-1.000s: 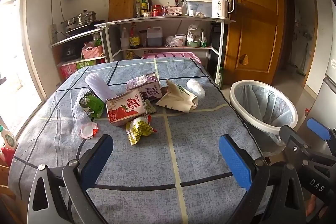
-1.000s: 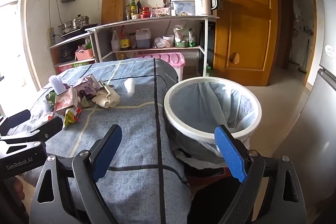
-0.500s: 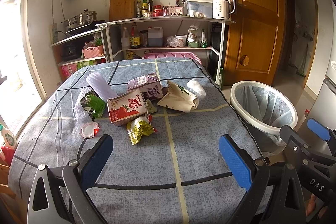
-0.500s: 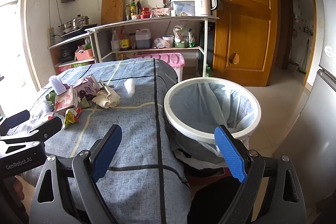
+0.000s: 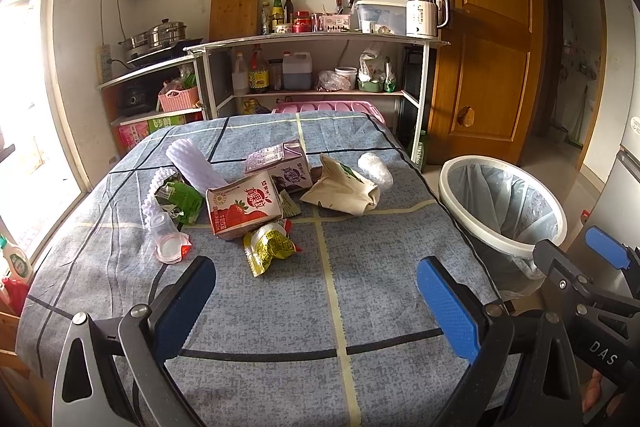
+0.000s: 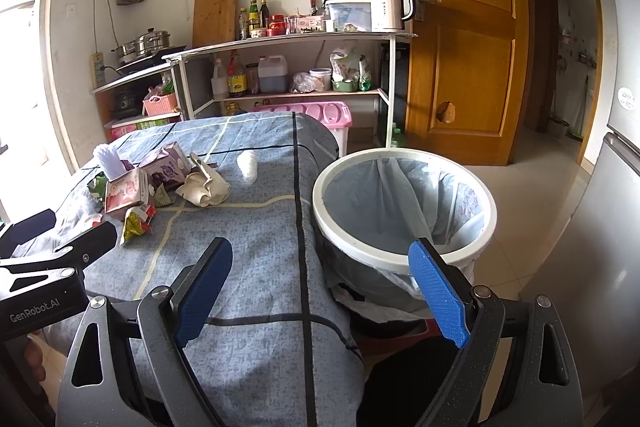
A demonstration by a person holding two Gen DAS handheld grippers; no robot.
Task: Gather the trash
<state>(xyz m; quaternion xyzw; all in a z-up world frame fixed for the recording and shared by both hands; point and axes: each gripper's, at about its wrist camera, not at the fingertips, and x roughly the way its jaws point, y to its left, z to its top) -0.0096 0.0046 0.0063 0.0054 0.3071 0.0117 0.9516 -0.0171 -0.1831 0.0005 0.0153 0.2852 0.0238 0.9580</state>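
Left gripper (image 5: 316,301) hovers over the near part of the blue checked tablecloth (image 5: 380,267), jaws spread wide, nothing between the blue pads. Trash lies in a loose pile ahead of it and slightly to its left: a yellow-green snack wrapper (image 5: 270,247) nearest, directly ahead; behind it a strawberry milk carton (image 5: 242,207) lying on its side, touching the wrapper's far edge; a purple carton (image 5: 286,169) just beyond that. Left of the strawberry carton: a green crumpled packet (image 5: 180,197), a clear plastic cup (image 5: 168,241) on its side, and a white foam fruit net (image 5: 194,167) farther back. Ahead and slightly right: a crumpled beige paper bag (image 5: 342,189), with a white plastic wad (image 5: 374,167) just beside it on the far side. Right gripper (image 6: 320,291) is held off the table's right edge, jaws likewise wide apart and empty; its right pad overlaps the near rim of the white trash bin (image 6: 400,263) in view. The bin is lined with a translucent bag, stands on the floor just beside the table edge, directly ahead-right of this gripper. The trash pile sits well apart, far ahead-left of it.
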